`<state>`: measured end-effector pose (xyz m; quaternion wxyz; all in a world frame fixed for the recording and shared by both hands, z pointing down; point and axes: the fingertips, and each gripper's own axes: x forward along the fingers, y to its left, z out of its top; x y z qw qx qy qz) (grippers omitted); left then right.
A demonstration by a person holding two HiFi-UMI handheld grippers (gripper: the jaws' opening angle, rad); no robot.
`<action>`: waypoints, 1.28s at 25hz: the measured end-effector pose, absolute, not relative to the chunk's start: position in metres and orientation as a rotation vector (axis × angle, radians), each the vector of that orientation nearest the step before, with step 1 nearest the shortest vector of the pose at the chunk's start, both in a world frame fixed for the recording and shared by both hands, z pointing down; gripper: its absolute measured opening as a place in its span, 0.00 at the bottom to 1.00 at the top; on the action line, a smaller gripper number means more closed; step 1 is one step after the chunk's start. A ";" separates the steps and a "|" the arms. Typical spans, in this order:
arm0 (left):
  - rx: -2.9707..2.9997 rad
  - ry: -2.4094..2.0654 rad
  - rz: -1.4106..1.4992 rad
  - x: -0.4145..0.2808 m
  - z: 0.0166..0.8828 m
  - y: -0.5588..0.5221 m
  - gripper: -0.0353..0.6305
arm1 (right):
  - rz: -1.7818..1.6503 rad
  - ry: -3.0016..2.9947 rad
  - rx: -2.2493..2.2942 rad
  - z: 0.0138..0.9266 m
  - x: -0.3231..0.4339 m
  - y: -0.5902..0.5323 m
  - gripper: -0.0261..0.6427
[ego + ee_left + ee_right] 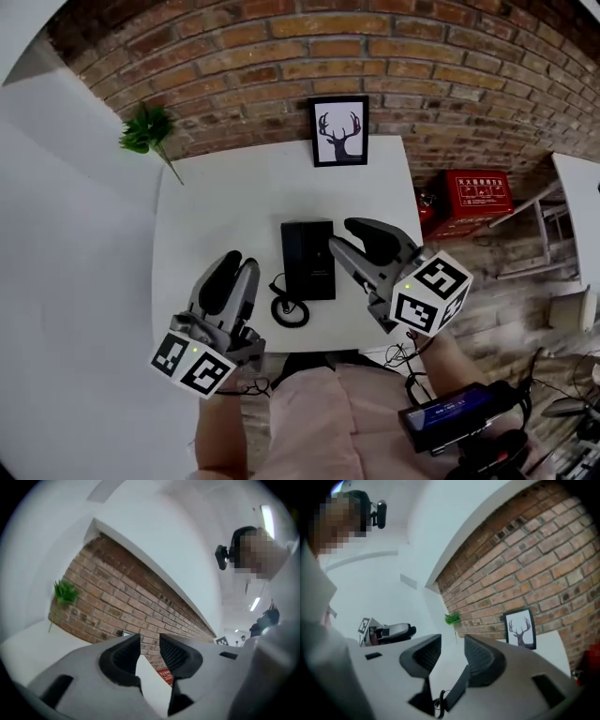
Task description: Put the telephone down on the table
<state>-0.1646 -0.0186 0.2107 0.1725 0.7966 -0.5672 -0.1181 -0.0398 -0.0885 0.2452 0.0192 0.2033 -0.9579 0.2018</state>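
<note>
The black telephone point(307, 260) lies flat on the white table point(225, 197), its coiled cord point(289, 307) curled by the front edge. My left gripper point(234, 269) hovers to the telephone's left near the table's front. In the left gripper view its jaws point(150, 641) stand slightly apart, with only the brick wall between them. My right gripper point(349, 240) hangs just right of the telephone, apart from it. Its jaws point(452, 644) are parted and hold nothing, and the telephone point(457, 691) shows below them.
A framed deer picture point(339, 131) leans on the brick wall at the table's back. A small green plant point(147, 128) sits at the back left corner. A red box point(476, 197) stands on the floor to the right. A dark device point(450, 412) rests by the person's lap.
</note>
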 end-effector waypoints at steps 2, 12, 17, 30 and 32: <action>2.290 -1.750 -0.300 -0.162 0.188 -0.016 0.20 | 0.494 -2.995 0.700 0.226 -0.036 -0.082 0.23; 2.304 -2.218 -0.076 -0.150 0.170 -0.021 0.05 | 0.051 -2.982 0.935 0.209 -0.023 -0.069 0.05; 2.306 -2.313 0.007 -0.148 0.170 -0.020 0.05 | 0.011 -2.968 0.992 0.208 -0.019 -0.070 0.05; 2.293 -2.354 0.120 -0.152 0.174 -0.025 0.05 | -0.036 -2.959 1.006 0.206 -0.024 -0.068 0.05; 2.301 -2.351 0.122 -0.151 0.172 -0.025 0.05 | -0.045 -2.959 1.003 0.205 -0.025 -0.067 0.04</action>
